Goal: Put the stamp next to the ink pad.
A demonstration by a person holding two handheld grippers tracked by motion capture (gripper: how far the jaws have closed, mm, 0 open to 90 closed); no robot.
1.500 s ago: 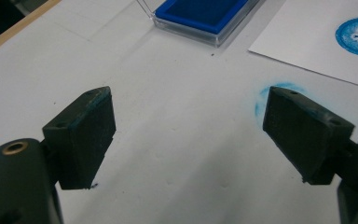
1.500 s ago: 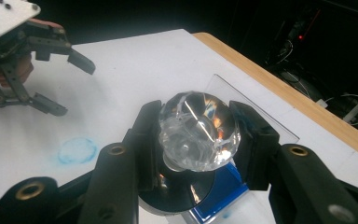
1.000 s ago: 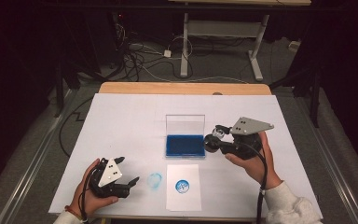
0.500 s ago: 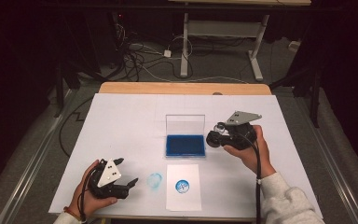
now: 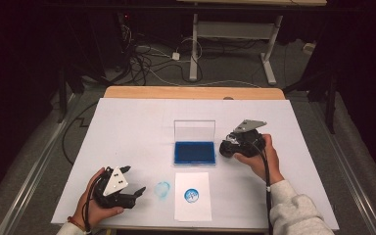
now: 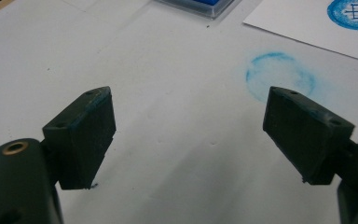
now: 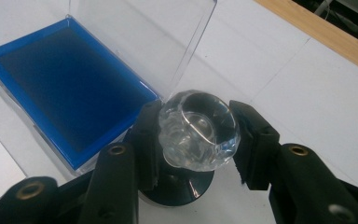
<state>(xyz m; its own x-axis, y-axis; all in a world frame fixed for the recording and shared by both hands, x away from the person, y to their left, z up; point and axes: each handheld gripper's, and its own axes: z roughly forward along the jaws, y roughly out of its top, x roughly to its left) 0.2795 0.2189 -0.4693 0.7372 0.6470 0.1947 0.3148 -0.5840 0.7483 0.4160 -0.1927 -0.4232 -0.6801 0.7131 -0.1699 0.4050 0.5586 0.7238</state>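
From the high view, the right gripper (image 5: 227, 148) hovered just off the right edge of the blue ink pad (image 5: 194, 152), whose clear lid (image 5: 194, 130) stood upright along its far side. The white sheet (image 5: 196, 156) covering the table ran wide and bare to the left of the pad and behind it. A strip of wooden table edge (image 5: 194, 92) showed beyond the sheet's far border. Near the front edge lay a small paper (image 5: 193, 196) bearing a round blue print (image 5: 191, 195), and just left of it a faint blue smudge (image 5: 162, 189) marked the sheet itself. The left gripper (image 5: 138, 193) rested close to the front left corner, its tips pointing at the smudge, a little apart from it.

In the left gripper view, the jaws stood wide apart with nothing between them, bare sheet beneath. The smudge (image 6: 281, 77) lay just beyond the right-hand pad, and a corner of the paper (image 6: 317, 25) with its print (image 6: 353, 13) reached in at the upper right.

In the right gripper view, the jaws were clamped on a stamp with a clear glass knob (image 7: 198, 129) and a dark round base (image 7: 179, 184). The stamp sat right beside the ink pad's (image 7: 70, 88) near corner, at the foot of the raised lid (image 7: 140, 37). Open sheet stretched away on the far side to the wooden table edge (image 7: 326, 32).
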